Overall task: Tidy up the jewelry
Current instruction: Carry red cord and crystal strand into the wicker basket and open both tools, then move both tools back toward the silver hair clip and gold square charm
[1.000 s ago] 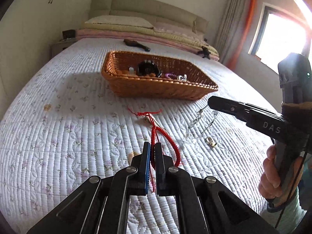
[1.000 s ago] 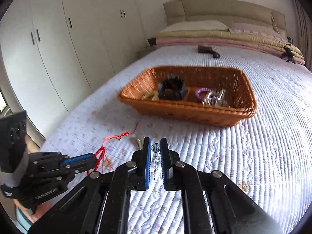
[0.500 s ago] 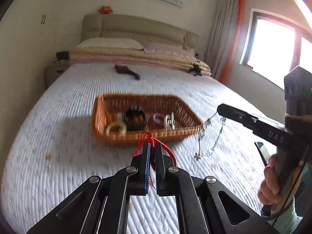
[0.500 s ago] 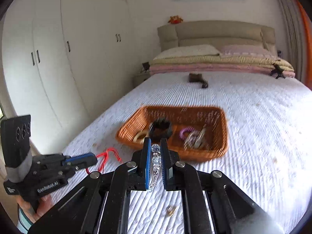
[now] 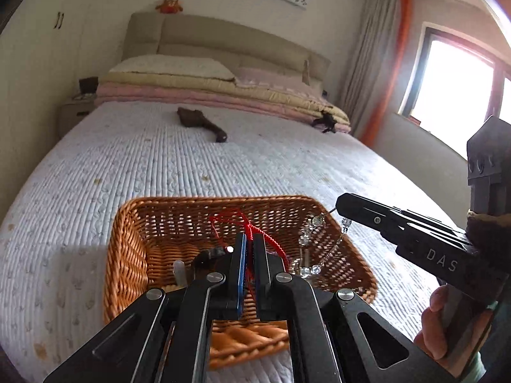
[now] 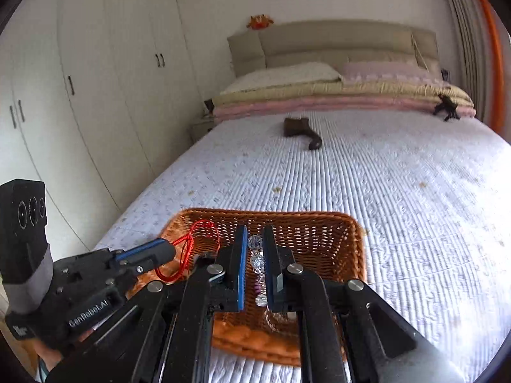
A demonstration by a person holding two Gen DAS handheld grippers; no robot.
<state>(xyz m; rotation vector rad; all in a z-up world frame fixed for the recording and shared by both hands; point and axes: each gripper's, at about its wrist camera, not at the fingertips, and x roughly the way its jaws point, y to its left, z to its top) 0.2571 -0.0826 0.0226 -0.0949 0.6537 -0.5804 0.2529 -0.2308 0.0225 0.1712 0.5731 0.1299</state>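
We hold the red cord (image 5: 247, 228) pinched in our left tool (image 5: 248, 255) and the crystal bead chain (image 6: 257, 260) in our right tool (image 6: 255, 266), both above the basket (image 5: 127, 255) on the bed (image 5: 159, 166); only dropping them in seems left

Lettering on the two handheld grippers

The right gripper (image 5: 343, 206) carries "DAS" in pale letters on its black side; the left gripper (image 6: 166, 250) carries "GenRobot.AI" in white on its black body.
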